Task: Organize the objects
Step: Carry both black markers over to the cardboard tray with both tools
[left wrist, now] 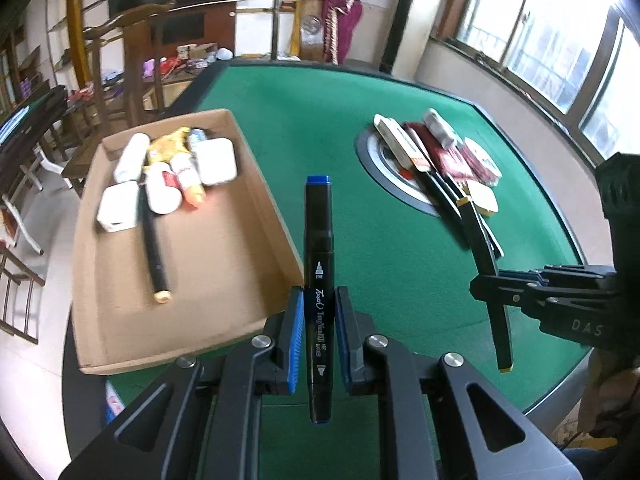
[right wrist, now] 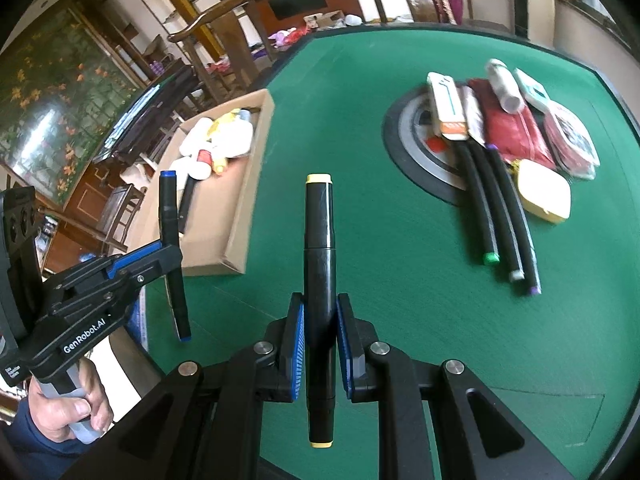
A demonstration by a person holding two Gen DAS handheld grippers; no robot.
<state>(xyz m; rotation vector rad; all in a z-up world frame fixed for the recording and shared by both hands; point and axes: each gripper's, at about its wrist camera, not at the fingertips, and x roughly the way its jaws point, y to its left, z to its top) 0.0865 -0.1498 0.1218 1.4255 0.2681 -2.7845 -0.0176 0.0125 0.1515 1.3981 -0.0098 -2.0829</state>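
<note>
I see my left gripper (left wrist: 319,336) clenched on a blue-capped marker (left wrist: 318,280), its barrel lying lengthwise between the fingers (left wrist: 294,340) and sticking out past both ends. My right gripper (right wrist: 320,344) grasps a yellow-capped marker (right wrist: 319,280) the same way. Both point steeply down over the green tabletop (left wrist: 360,240), side by side. The cardboard tray (left wrist: 224,280) sits to the left, the remaining pile (right wrist: 504,152) to the right.

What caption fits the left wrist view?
Left hand-held gripper holds a blue marker above the green table, beside a cardboard tray.
</note>
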